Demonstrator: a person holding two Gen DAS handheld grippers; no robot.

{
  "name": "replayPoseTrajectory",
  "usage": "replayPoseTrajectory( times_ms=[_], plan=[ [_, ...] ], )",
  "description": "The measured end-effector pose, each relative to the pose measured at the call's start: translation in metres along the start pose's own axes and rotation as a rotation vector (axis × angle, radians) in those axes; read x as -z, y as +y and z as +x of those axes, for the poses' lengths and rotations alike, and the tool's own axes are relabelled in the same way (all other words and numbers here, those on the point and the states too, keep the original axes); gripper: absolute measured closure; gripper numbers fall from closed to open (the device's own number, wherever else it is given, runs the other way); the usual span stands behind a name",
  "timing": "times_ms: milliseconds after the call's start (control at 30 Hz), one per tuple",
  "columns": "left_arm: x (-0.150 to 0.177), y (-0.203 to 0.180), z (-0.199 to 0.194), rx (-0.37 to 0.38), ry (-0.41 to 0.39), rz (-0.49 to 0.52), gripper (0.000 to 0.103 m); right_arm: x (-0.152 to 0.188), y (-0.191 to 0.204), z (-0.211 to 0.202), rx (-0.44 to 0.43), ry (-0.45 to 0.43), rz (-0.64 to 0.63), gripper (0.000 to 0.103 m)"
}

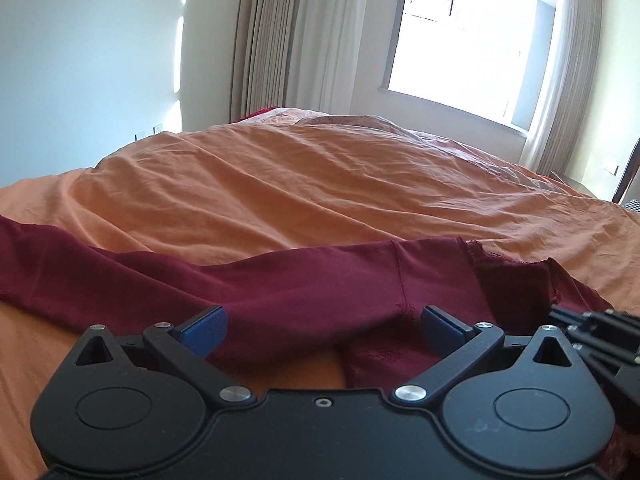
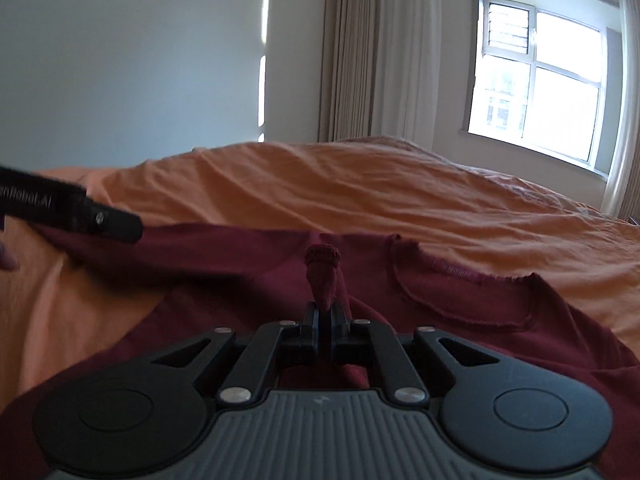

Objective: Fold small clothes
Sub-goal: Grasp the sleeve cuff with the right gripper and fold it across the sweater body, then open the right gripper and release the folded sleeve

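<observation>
Clearly soft, light and limp, the maroon long-sleeved shirt (image 2: 248, 280) lies on the orange bed (image 1: 280, 184); right gripper (image 2: 325, 320) pinches a fold, left gripper (image 1: 324, 328) gapes empty above a sleeve, so seams and cuffs suit gripping best.

The maroon garment (image 1: 304, 280) is soft, matt knit cloth with a raw, frayed neckline (image 2: 460, 276) and visible stitched seams. The orange bedsheet (image 1: 280, 184) beneath is thin, matt woven cloth, finely creased. The left tool (image 1: 324, 328) is matt black plastic with shiny metal rivets and blue, finely ribbed fingertips (image 1: 206, 330). The right tool (image 2: 325, 320) looks like the same matt black plastic, with a ridged grey panel.
</observation>
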State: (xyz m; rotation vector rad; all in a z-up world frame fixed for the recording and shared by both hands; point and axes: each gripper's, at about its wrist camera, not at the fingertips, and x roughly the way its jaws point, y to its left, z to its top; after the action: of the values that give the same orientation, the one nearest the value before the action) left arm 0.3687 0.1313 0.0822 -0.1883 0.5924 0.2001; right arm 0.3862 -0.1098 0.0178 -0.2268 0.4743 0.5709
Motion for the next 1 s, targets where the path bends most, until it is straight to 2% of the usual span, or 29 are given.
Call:
replayPoseTrajectory(
  times_ms=[67, 100, 133, 200, 267, 333, 433, 533, 600, 700, 833, 967, 1000],
  plan=[
    [0.003, -0.002, 0.004, 0.002, 0.004, 0.001, 0.001, 0.006, -0.001, 0.001, -0.026, 0.017, -0.004, 0.09],
    [0.004, -0.004, 0.007, 0.003, 0.006, 0.002, 0.001, 0.009, 0.0, -0.002, -0.037, 0.019, -0.008, 0.077],
    [0.005, -0.005, 0.009, 0.005, 0.008, 0.002, 0.001, 0.011, -0.002, -0.008, -0.049, 0.017, -0.017, 0.057],
    [0.008, -0.01, 0.012, 0.017, 0.012, -0.001, 0.001, 0.015, -0.007, -0.026, -0.063, 0.01, -0.033, 0.038],
    [0.011, -0.018, 0.017, 0.033, 0.021, -0.004, 0.001, 0.02, -0.016, -0.047, -0.064, -0.003, -0.041, 0.033],
    [0.015, -0.029, 0.023, 0.06, 0.023, 0.001, 0.001, 0.026, -0.027, -0.066, -0.029, -0.018, -0.048, 0.017],
    [0.023, -0.048, 0.032, 0.1, 0.023, 0.019, 0.001, 0.044, -0.047, -0.101, 0.093, -0.045, -0.069, 0.008],
    [0.034, -0.072, 0.045, 0.104, 0.03, 0.061, 0.001, 0.068, -0.073, -0.123, 0.299, -0.035, -0.086, 0.007],
    [0.044, -0.085, 0.056, 0.082, 0.042, 0.087, 0.001, 0.086, -0.095, -0.13, 0.424, -0.005, -0.065, 0.007],
    [0.057, -0.097, 0.069, 0.044, 0.066, 0.124, 0.001, 0.11, -0.127, -0.135, 0.569, 0.039, -0.004, 0.011],
    [0.07, -0.102, 0.076, -0.001, 0.068, 0.175, 0.0, 0.12, -0.164, -0.14, 0.565, 0.025, 0.188, 0.025],
    [0.075, -0.104, 0.078, -0.013, 0.056, 0.192, 0.0, 0.122, -0.178, -0.124, 0.557, 0.046, 0.21, 0.035],
    [0.075, -0.104, 0.079, -0.014, 0.055, 0.193, 0.0, 0.122, -0.179, -0.119, 0.56, 0.049, 0.202, 0.041]
  ],
)
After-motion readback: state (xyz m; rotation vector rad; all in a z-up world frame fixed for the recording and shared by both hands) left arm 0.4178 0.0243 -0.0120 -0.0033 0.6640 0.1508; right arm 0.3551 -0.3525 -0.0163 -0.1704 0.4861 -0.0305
